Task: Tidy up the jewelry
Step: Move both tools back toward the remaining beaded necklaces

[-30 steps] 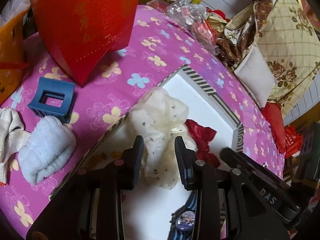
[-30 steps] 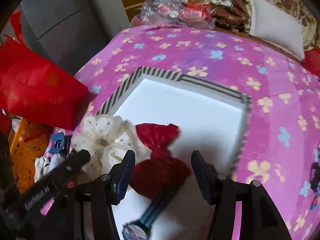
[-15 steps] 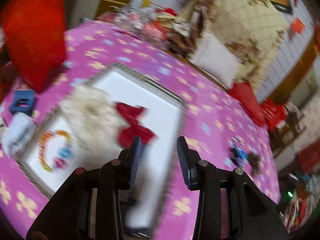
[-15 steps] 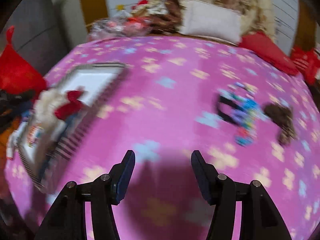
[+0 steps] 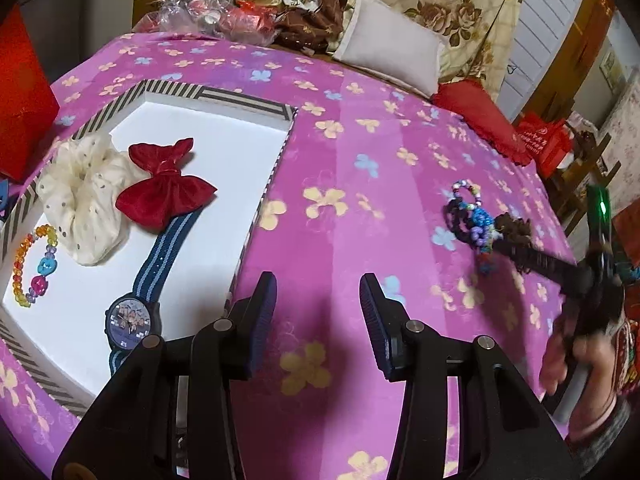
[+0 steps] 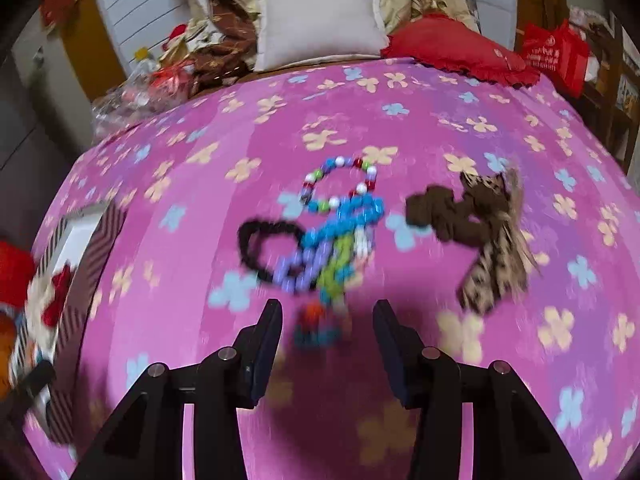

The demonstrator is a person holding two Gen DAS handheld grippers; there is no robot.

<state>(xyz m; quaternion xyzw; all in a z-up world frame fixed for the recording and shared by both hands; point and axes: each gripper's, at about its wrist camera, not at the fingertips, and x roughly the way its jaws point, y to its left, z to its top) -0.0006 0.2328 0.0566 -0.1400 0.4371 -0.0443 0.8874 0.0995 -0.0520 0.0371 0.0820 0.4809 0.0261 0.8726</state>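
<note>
A striped-rim tray (image 5: 248, 98) with a white floor holds a cream scrunchie (image 5: 84, 196), a red bow (image 5: 164, 188), a blue-strapped watch (image 5: 132, 316) and a coloured bead bracelet (image 5: 36, 264). My left gripper (image 5: 318, 312) hangs over the pink cloth just right of the tray, its jaws opening with nothing between them. To the right lies a pile of bead bracelets (image 6: 340, 232) with a black hair tie (image 6: 268, 248), a brown scrunchie (image 6: 444, 216) and a leopard-print bow (image 6: 496, 256). My right gripper (image 6: 328, 344) is over the pile's near end, jaws closing, pads touching nothing.
The flowered pink tablecloth (image 5: 360, 160) covers the whole table. Pillows (image 6: 320, 24), a red cushion (image 6: 456, 52) and plastic bags (image 5: 208, 16) crowd the far edge. A red bag (image 5: 20, 92) stands left of the tray. A person's hand (image 5: 576, 364) holds the right gripper.
Both grippers have swung right, off the tray. The left one is now over bare cloth beside it with wider jaws. The right one has reached the bead pile and its jaws have narrowed.
</note>
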